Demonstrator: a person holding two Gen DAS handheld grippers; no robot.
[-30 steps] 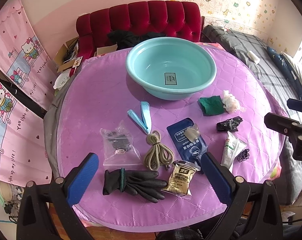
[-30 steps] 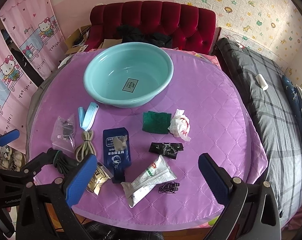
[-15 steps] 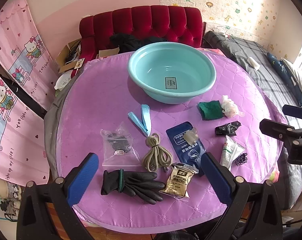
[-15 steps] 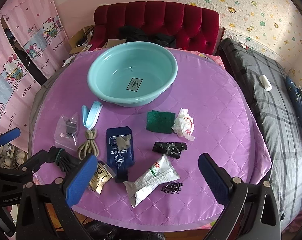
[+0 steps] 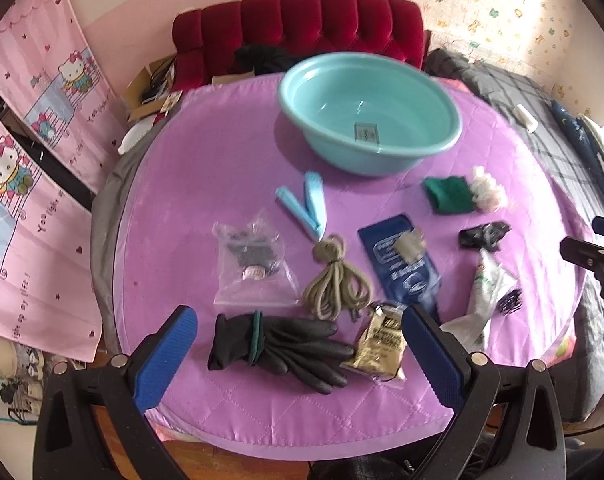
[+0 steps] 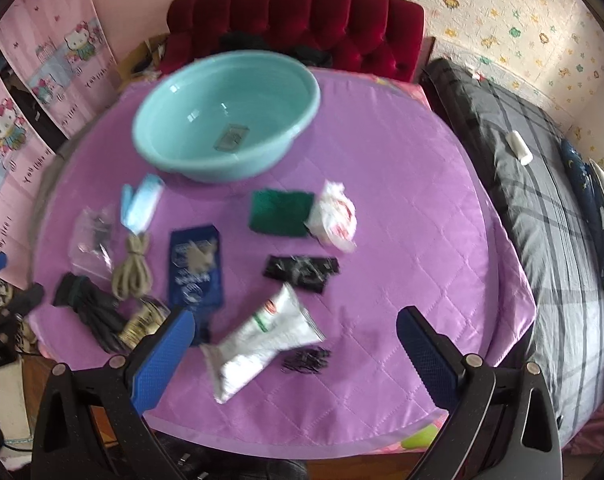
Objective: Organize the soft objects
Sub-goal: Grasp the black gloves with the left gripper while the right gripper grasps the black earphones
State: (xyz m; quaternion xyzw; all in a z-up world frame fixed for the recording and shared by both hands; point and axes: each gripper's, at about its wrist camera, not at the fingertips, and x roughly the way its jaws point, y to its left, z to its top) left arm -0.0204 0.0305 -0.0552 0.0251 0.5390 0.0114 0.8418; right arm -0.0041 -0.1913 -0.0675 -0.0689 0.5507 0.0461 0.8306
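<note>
A teal basin (image 5: 369, 112) (image 6: 226, 116) stands empty at the back of the round purple table (image 5: 206, 168) (image 6: 413, 184). In front of it lie a black glove (image 5: 278, 346), a coiled cord (image 5: 335, 280), a clear bag (image 5: 252, 262), a blue strap (image 5: 305, 204), a navy pouch (image 5: 401, 260), a gold sachet (image 5: 379, 344), a green cloth (image 6: 280, 212), a crumpled tissue (image 6: 333, 216), a black wrapper (image 6: 300, 270), a white tube (image 6: 262, 344) and black hair ties (image 6: 305, 360). My left gripper (image 5: 298, 348) hovers open over the glove. My right gripper (image 6: 296, 344) hangs open above the tube.
A red tufted sofa (image 5: 302, 28) sits behind the table. A grey plaid bed (image 6: 541, 208) runs along the right. Pink cartoon curtains (image 5: 30, 152) hang on the left. The right gripper's frame (image 5: 597, 256) shows at the right edge of the left wrist view.
Both grippers have moved forward and lower toward the table, so the objects look larger. The right view has swung right and is blurred. Nothing on the table has shifted.
</note>
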